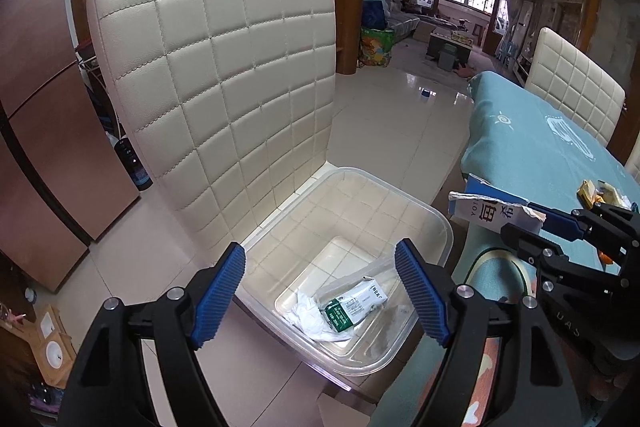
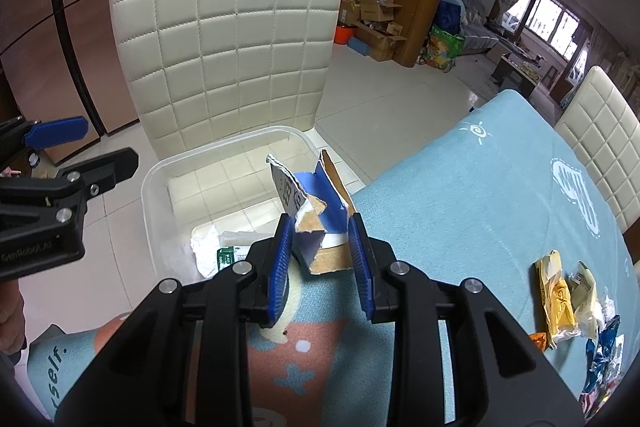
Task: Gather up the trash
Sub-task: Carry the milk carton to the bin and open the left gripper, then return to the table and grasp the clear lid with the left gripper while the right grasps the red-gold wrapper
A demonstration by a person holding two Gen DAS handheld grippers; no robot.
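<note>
A clear plastic bin [image 1: 432, 223] sits on the seat of a cream quilted chair [image 1: 224, 75]. In it lie a green and white packet [image 1: 352, 307] and crumpled white paper [image 1: 308, 319]. My left gripper [image 1: 320, 295] is open and empty above the bin's near side. My right gripper [image 2: 320, 259] is shut on a torn blue and white carton [image 2: 316, 203] at the table edge beside the bin [image 2: 160, 183]. The carton also shows in the left wrist view [image 1: 492, 211]. Several wrappers [image 2: 568, 303] lie on the table at the right.
The table wears a light blue cloth [image 2: 480, 187] with cartoon prints. A second cream chair [image 2: 600, 131] stands at its far side. A dark bottle [image 1: 132, 163] stands on the tiled floor behind the chair, by a brown cabinet [image 1: 44, 107].
</note>
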